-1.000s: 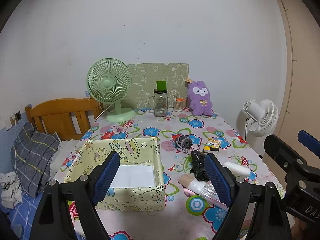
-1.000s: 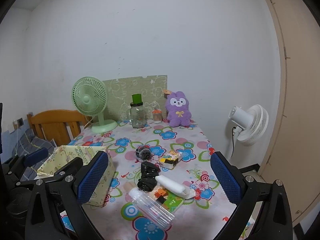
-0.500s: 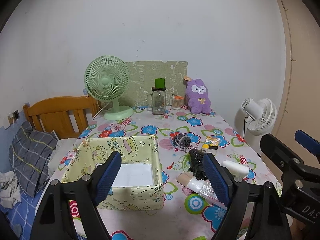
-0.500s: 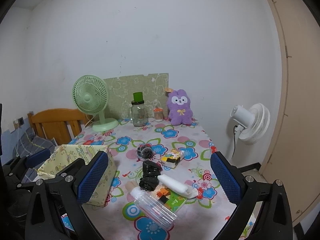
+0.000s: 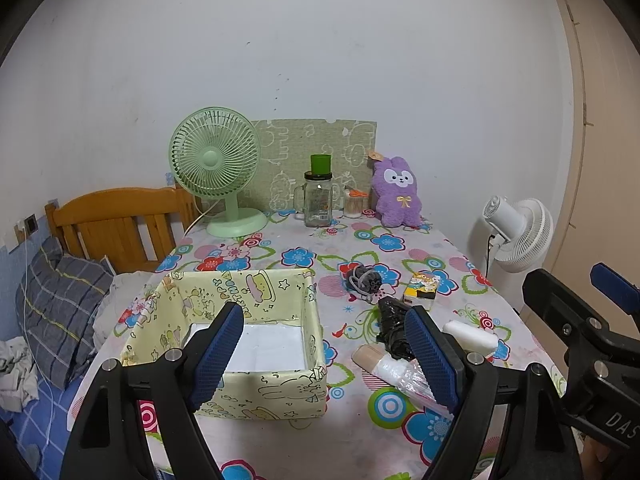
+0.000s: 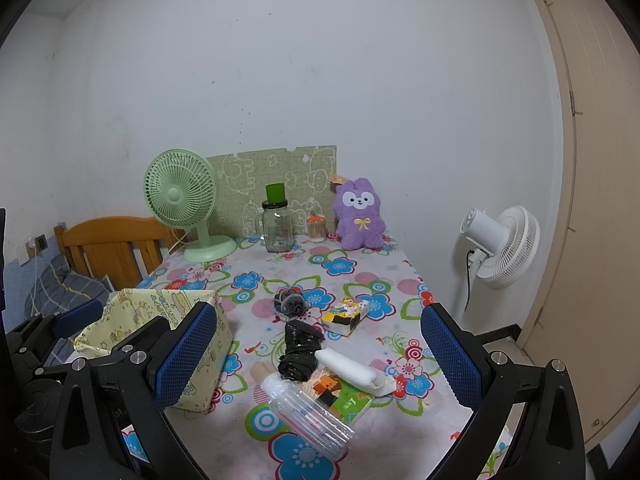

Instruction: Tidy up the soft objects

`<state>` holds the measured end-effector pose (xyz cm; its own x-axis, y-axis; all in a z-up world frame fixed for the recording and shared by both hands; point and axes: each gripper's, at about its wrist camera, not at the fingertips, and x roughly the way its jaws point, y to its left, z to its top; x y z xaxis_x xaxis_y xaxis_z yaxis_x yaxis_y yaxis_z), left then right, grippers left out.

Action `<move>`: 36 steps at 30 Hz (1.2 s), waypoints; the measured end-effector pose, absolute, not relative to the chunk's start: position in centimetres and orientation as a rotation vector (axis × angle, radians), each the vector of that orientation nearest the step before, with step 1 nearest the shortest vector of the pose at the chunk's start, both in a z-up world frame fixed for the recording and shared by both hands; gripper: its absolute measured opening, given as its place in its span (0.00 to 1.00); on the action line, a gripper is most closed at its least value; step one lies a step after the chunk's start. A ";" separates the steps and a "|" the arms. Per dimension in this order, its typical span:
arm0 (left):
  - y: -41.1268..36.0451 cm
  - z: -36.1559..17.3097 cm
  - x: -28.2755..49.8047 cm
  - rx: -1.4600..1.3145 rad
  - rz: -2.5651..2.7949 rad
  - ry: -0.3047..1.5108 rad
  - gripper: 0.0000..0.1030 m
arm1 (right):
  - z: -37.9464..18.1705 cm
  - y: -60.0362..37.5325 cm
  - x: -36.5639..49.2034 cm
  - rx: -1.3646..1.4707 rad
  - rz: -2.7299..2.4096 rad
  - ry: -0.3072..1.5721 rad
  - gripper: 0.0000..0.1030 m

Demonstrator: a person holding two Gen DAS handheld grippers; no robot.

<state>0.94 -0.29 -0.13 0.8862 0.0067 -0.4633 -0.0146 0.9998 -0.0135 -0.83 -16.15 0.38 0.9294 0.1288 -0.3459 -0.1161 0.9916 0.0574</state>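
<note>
A yellow patterned fabric box (image 5: 224,292) (image 6: 136,312) stands empty on the near left of the floral table. Right of it lies a cluster: a black crumpled bundle (image 5: 394,330) (image 6: 298,350), a grey knitted ball (image 5: 362,278) (image 6: 290,304), a white roll (image 5: 472,334) (image 6: 350,368), a small tissue pack (image 5: 420,286) (image 6: 344,312) and a clear plastic bottle (image 6: 308,410). A purple plush rabbit (image 5: 396,192) (image 6: 360,214) sits at the far edge. My left gripper (image 5: 324,354) hovers open over the box's near right corner. My right gripper (image 6: 316,354) hovers open, holding nothing, above the cluster.
A green desk fan (image 5: 218,168), a glass jar with a green cup on top (image 5: 318,196) and a small cotton-swab jar (image 5: 356,204) line the far edge. A white floor fan (image 6: 498,246) stands right of the table; a wooden bed headboard (image 5: 116,224) and pillow are left.
The left wrist view has shifted a little, with the box and table sitting slightly lower-left in it. Both grippers stay open and hold nothing.
</note>
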 end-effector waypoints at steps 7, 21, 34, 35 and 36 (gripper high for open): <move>-0.3 -0.2 1.0 -0.019 0.011 0.486 0.82 | 0.4 -16.2 -0.8 0.035 0.125 0.357 1.00; -0.4 -0.3 1.0 -0.020 0.012 0.472 0.82 | 0.5 -16.1 -0.8 0.029 0.112 0.351 1.00; -0.9 -0.7 1.2 -0.018 -0.009 0.484 0.83 | 0.3 -16.3 -0.6 0.024 0.107 0.355 1.00; -1.0 -0.8 1.2 -0.020 -0.010 0.485 0.83 | 0.2 -16.3 -0.6 0.025 0.106 0.355 1.00; -1.1 -0.9 1.3 -0.023 -0.011 0.487 0.83 | 0.1 -16.4 -0.6 0.026 0.106 0.357 1.00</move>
